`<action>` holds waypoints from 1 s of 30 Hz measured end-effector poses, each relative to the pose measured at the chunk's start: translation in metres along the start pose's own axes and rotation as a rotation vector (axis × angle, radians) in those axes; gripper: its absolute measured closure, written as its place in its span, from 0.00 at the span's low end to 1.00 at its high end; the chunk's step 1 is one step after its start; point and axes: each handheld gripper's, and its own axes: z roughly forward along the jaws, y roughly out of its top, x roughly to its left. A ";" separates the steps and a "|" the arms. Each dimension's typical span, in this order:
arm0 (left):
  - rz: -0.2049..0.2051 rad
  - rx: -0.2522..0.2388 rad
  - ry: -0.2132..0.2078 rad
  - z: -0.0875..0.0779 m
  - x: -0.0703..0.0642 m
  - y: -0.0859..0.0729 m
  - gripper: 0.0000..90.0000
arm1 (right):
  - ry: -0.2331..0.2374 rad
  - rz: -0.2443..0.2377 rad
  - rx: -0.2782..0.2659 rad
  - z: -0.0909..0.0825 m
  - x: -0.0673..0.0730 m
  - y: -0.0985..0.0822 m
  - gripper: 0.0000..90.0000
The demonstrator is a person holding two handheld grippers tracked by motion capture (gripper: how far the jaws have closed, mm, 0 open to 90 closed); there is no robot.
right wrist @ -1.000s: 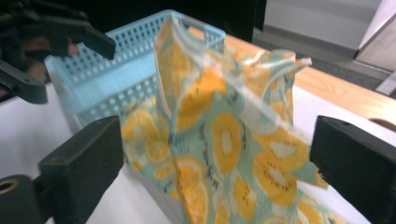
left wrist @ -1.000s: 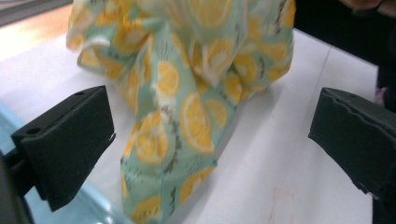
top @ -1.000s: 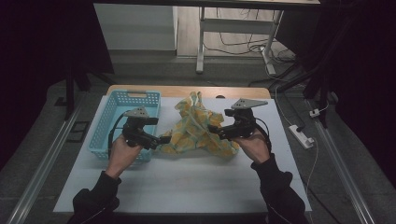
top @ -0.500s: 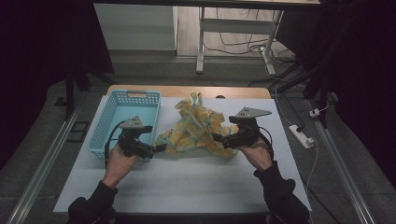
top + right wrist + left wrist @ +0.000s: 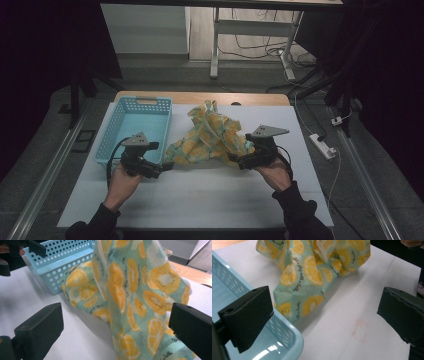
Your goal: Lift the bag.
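A mint-green cloth (image 5: 212,135) printed with orange slices lies crumpled in a heap on the white table top (image 5: 200,195). My left gripper (image 5: 166,165) sits at the heap's near-left corner, beside the basket. In the left gripper view it (image 5: 324,315) is open, the cloth (image 5: 312,272) ahead of the jaws and nothing between them. My right gripper (image 5: 235,160) is at the heap's near-right edge. In the right gripper view it (image 5: 116,330) is open too, with the cloth (image 5: 135,290) hanging close in front of the jaws.
A light blue perforated basket (image 5: 135,125) stands left of the cloth, its near corner (image 5: 287,335) right by my left jaw. The basket (image 5: 62,257) also shows beyond the cloth. A power strip (image 5: 322,146) lies off the table's right edge.
Both grippers have drawn back toward the near side of the table, the left one more. The cloth heap stays in about the same place.
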 end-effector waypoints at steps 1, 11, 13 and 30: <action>0.000 0.002 0.003 -0.001 -0.001 -0.002 0.00 | -0.001 0.000 0.003 0.000 0.001 -0.001 0.00; -0.002 0.018 0.027 -0.012 -0.010 -0.020 0.00 | -0.014 0.003 0.015 -0.011 0.010 -0.015 0.00; -0.007 0.018 0.028 -0.016 -0.012 -0.024 0.00 | -0.016 -0.001 0.018 -0.014 0.012 -0.018 0.00; -0.090 -0.007 0.050 -0.052 -0.015 -0.065 0.00 | -0.076 0.024 0.008 -0.046 0.015 -0.051 0.00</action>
